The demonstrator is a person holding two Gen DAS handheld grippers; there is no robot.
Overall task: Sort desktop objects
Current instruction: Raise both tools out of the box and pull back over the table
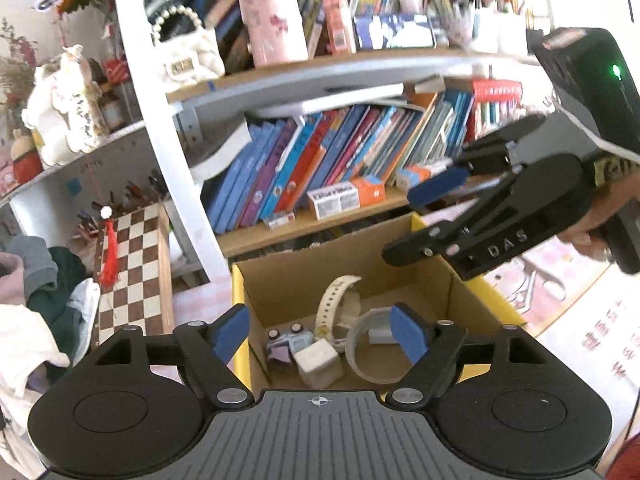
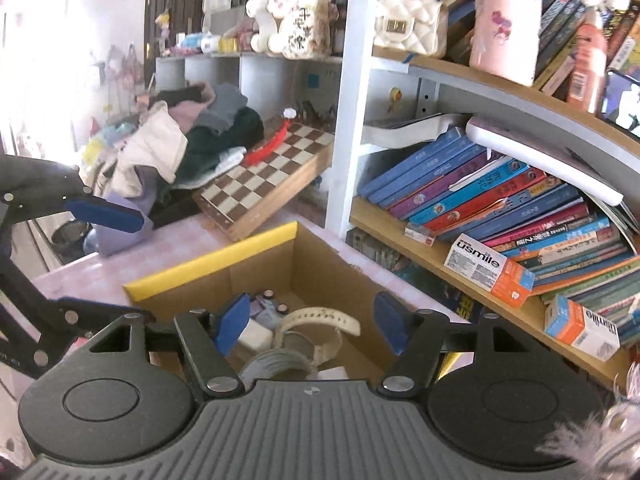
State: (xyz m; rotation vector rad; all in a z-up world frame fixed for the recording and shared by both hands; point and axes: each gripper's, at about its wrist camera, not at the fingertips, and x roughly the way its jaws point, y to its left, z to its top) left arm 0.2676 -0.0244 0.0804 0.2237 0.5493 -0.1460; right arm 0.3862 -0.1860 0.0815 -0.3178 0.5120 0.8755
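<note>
A cardboard box (image 1: 468,300) with yellow flaps stands on the pink desk. Inside lie a cream watch band (image 1: 332,300), a grey tape ring (image 1: 362,344), a white cube (image 1: 318,362) and a small toy car (image 1: 290,342). My left gripper (image 1: 320,330) is open and empty, hovering over the box's near side. My right gripper (image 2: 310,326) is open and empty above the same box (image 2: 208,268), over the watch band (image 2: 320,318) and tape ring (image 2: 276,362). The right gripper also shows in the left wrist view (image 1: 424,216), above the box's right corner.
A bookshelf full of books (image 2: 500,200) runs behind the box, with usmile boxes (image 2: 488,270) on its lower board. A chessboard (image 2: 264,176) and a clothes pile (image 2: 180,148) sit to the left. A cream handbag (image 2: 412,20) and pink cylinder (image 2: 506,20) stand above.
</note>
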